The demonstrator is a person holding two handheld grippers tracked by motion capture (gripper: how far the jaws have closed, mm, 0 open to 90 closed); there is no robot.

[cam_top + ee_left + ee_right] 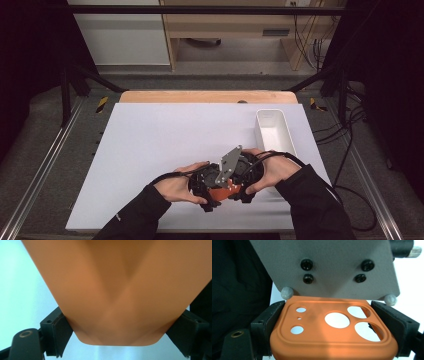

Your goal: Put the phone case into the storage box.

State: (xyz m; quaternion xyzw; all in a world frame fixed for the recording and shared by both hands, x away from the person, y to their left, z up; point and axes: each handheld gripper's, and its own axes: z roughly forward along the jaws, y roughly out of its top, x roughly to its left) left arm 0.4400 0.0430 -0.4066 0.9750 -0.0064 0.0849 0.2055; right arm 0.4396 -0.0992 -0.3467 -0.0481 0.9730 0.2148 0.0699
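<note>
Orange phone case (332,332) gripped at once by the left gripper (117,340) and the right gripper (334,327), each set of jaws pinching it by its side edges, low over the near part of the white mat (165,135) and well short and left of the white tray (274,131), which stands at the mat's right edge. The camera-cutout end shows between the right gripper's jaws, with a grey plate (324,267) just beyond it blocking the scene behind. From above, both hands (177,187) and gripper bodies cover the case except a small orange patch, and in the left gripper view it is a close, blurred surface cut off at the top.
</note>
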